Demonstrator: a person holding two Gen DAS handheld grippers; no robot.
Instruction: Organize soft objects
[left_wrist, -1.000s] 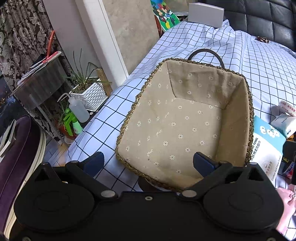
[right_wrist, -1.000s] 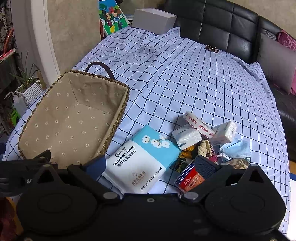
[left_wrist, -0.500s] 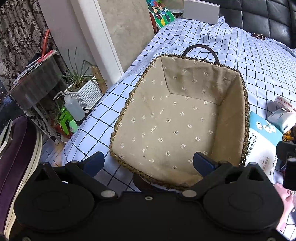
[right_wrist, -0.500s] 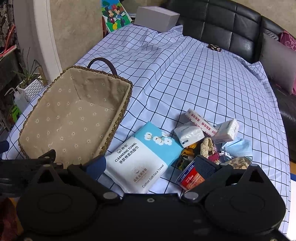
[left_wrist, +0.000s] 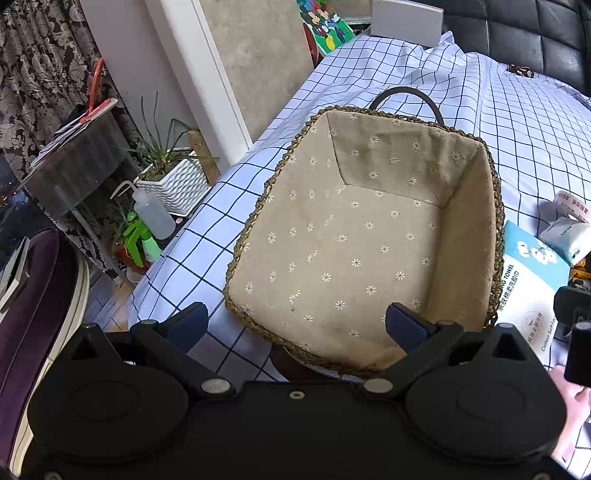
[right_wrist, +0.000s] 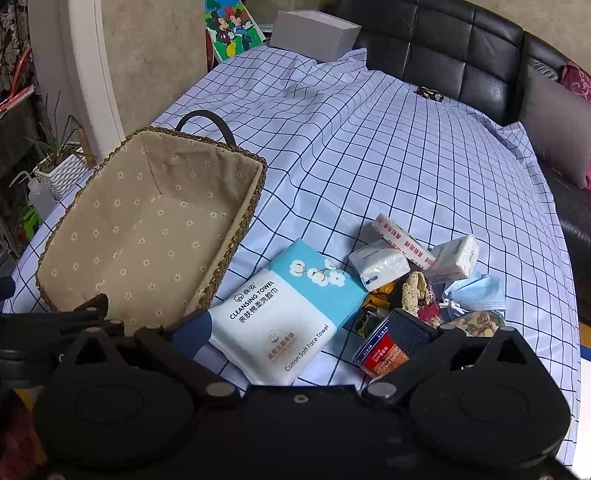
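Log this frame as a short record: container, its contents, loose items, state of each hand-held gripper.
container: woven basket with floral lining, on the checked cloth
contents: none visible
loose items: cleansing towel pack beside the basket; tissue packs, blue mask in a pile
left hand-held gripper: open, over the basket's near edge
right hand-held gripper: open, above the pack

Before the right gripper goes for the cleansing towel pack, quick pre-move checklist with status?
1. Right gripper open, nothing held: ok.
2. Cleansing towel pack lies flat and uncovered between the fingers' line: ok.
3. Basket empty, room for the pack: ok.
4. Left gripper open, nothing held, hovering at the basket's near rim, possibly in the drop path: cannot tell.
5. Small tissue packs and blue mask lie apart from the towel pack: ok.
6. Red pack beside the right finger, may get bumped: cannot tell.
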